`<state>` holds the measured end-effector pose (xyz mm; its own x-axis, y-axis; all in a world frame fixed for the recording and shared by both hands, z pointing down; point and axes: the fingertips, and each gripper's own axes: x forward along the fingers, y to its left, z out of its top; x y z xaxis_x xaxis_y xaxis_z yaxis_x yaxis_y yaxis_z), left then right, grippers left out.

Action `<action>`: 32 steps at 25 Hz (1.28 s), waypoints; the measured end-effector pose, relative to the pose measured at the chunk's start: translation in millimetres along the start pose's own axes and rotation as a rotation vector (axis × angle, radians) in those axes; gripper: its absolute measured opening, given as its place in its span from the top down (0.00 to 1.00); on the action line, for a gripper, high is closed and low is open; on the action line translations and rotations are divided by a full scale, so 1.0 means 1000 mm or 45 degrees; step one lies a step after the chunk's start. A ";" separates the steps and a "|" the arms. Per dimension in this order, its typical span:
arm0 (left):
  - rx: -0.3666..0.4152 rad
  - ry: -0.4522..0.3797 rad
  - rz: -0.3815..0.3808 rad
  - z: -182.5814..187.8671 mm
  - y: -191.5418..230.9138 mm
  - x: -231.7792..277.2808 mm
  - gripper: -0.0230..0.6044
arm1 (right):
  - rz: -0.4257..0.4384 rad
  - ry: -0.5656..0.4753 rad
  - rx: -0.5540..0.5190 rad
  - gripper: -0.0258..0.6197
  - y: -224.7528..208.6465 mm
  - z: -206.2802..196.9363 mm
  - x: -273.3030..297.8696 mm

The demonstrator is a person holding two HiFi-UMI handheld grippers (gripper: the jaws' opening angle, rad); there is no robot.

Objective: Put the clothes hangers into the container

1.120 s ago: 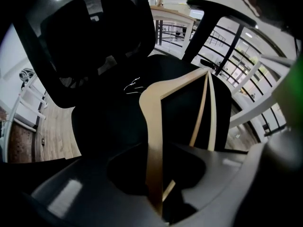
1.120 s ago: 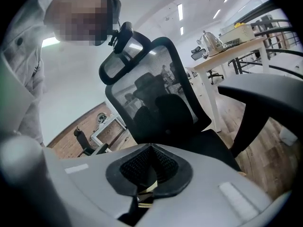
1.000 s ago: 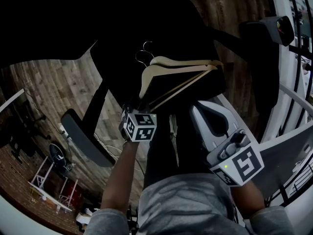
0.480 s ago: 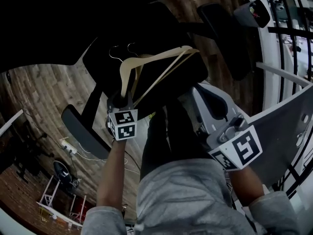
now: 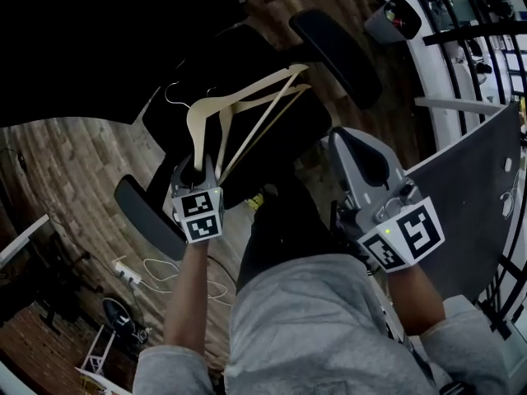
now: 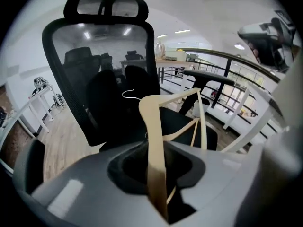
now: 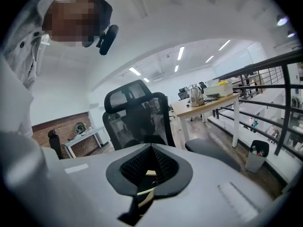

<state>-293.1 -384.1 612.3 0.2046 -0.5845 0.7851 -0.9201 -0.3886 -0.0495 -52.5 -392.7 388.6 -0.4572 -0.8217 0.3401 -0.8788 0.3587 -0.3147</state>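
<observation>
Holding, item one: a bunch of pale wooden clothes hangers with thin metal hooks, pinched by one shoulder arm in my left gripper, jaws part-way apart and pressed on the wood. Location: over the seat of a black mesh-backed office chair. Item two: my right gripper, jaws together, nothing gripped, beside the chair.

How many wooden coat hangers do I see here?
2, it seems: pale wooden clothes hangers stacked together, clamped in the left gripper, by the black office chair; overlap may hide another.
</observation>
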 end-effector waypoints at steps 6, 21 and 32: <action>0.001 -0.093 0.002 0.024 -0.004 -0.047 0.82 | -0.037 -0.086 -0.014 0.96 0.017 0.027 -0.034; 0.071 -0.449 -0.062 0.075 -0.023 -0.188 0.82 | -0.194 -0.334 -0.122 0.96 0.072 0.070 -0.167; 0.148 -0.694 -0.251 0.111 -0.091 -0.269 0.82 | -0.352 -0.467 -0.133 0.96 0.077 0.069 -0.271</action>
<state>-227.0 -270.2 336.8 0.5383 -0.7630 0.3578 -0.8109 -0.5845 -0.0264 13.1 -173.6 211.0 -0.1424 -0.9882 0.0572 -0.9784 0.1318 -0.1594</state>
